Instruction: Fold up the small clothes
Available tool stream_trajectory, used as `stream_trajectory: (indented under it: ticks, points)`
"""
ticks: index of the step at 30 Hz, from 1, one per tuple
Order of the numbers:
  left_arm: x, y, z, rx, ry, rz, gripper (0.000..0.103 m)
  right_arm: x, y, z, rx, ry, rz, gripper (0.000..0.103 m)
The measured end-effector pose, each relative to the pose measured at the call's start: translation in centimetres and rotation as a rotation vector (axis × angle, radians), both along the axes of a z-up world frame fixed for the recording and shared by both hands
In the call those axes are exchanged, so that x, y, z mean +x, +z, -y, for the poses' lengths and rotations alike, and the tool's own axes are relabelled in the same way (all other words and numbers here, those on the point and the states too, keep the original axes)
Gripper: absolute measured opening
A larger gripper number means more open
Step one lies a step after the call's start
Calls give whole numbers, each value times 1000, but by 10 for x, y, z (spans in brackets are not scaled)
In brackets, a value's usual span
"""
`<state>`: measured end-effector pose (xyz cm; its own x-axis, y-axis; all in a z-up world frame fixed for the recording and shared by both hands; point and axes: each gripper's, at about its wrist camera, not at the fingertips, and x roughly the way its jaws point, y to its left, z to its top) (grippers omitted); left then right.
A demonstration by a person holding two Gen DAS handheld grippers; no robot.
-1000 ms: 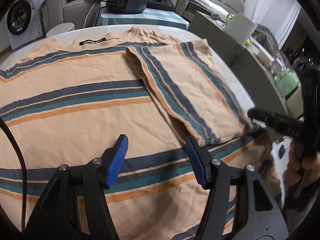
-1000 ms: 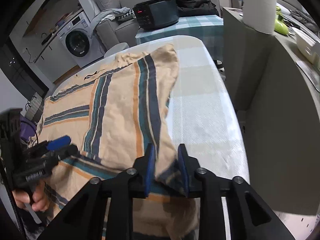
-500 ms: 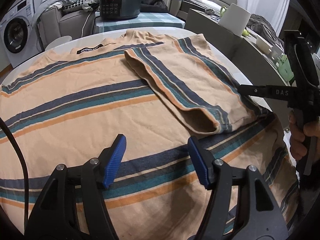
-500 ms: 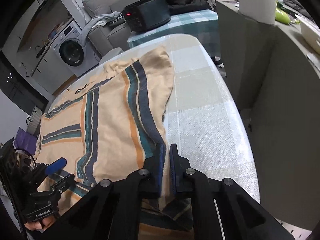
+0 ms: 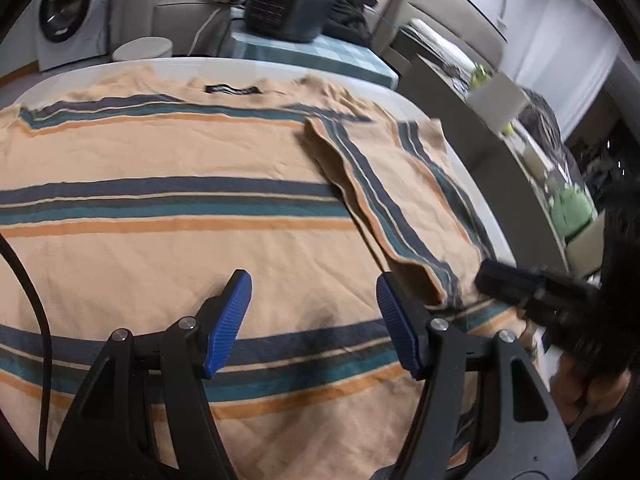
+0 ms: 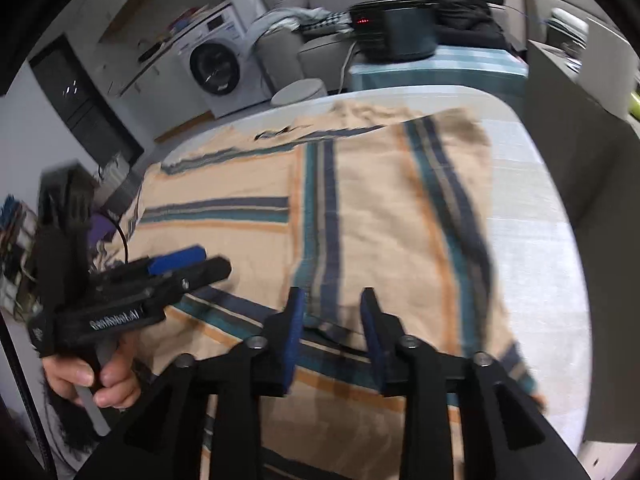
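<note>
A peach T-shirt with blue, teal and orange stripes (image 5: 168, 240) lies flat on the white table, collar label at the far side. Its right sleeve (image 5: 392, 192) is folded over onto the body; it also shows in the right wrist view (image 6: 384, 216). My left gripper (image 5: 314, 320) is open and empty, low over the shirt's lower middle. My right gripper (image 6: 332, 332) is open and empty, just above the near end of the folded sleeve. In the left wrist view the right gripper (image 5: 532, 288) shows as a dark blur at the sleeve's near corner.
The white table's right edge (image 6: 552, 240) runs beside the shirt, with a grey counter past it. A dark cooker (image 5: 284, 12) on a checked cloth, a washing machine (image 6: 216, 68) and a sofa stand beyond the far edge.
My right gripper was shut on the shirt's right edge; it has let go, opened and moved left over the folded sleeve. The sleeve now lies flat. The left gripper stays open.
</note>
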<state>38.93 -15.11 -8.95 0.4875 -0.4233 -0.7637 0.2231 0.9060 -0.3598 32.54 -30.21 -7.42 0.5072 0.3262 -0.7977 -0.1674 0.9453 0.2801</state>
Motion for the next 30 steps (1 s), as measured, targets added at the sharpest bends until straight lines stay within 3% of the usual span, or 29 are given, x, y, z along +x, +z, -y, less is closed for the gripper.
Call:
stream_trajectory:
  ticks: [6,8,9,10,14,17,20,26,30]
  points:
    - [10,-8,-21,-2,59,-25,62,13,-23,-35,-55,35,-48,36]
    - [11,-8,-25,-16,65,-26,62,13,-26,-40,-90,14,-24,26]
    - [12,-9,-27,-20,67,-28,62,14,-27,-43,-115,8,-28,13]
    - [12,-9,-28,-25,70,-29,62,16,-28,-46,-116,5,-34,7]
    - [13,-9,-29,-26,73,-27,62,16,-28,-51,-105,1,-33,7]
    - [13,-10,-28,-21,73,-23,62,12,-32,-45,-80,6,-38,10]
    - [14,-9,-27,-23,83,-28,62,4,-25,-35,-8,14,-60,21]
    - [24,-3,-14,-48,82,-28,62,-17,-12,-13,19,-34,-25,22]
    - [56,1,5,-49,58,-26,62,-34,-6,14,24,-93,-2,38]
